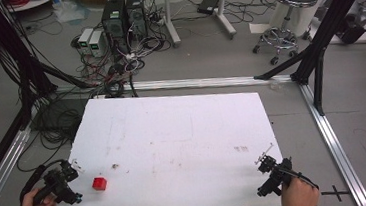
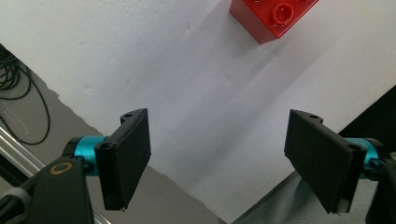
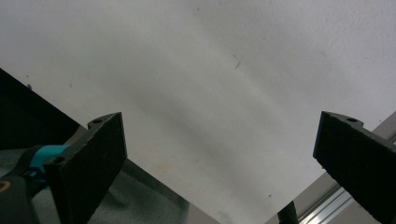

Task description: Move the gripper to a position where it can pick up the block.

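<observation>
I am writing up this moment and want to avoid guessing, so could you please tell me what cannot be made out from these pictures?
- Red brick: cut off by the top edge of the left gripper view, so its full shape and stud count are unknown; in the high view it is too small for detail.
- Left tool and right tool: too small in the high view to judge the gap.
- Marks on the white table: too faint to identify.

Each hand grips a black handheld tool: the left tool (image 1: 61, 183) and the right tool (image 1: 273, 172) are dark, angular frames with black cables trailing behind them. Seen close in the left gripper view, the left tool (image 2: 218, 161) has two flat, black, rectangular jaws with textured inner faces, small screw holes at their top corners, and turquoise cylindrical mounts. The right tool (image 3: 219, 170) has matching ridged black jaws and a turquoise mount.
</observation>
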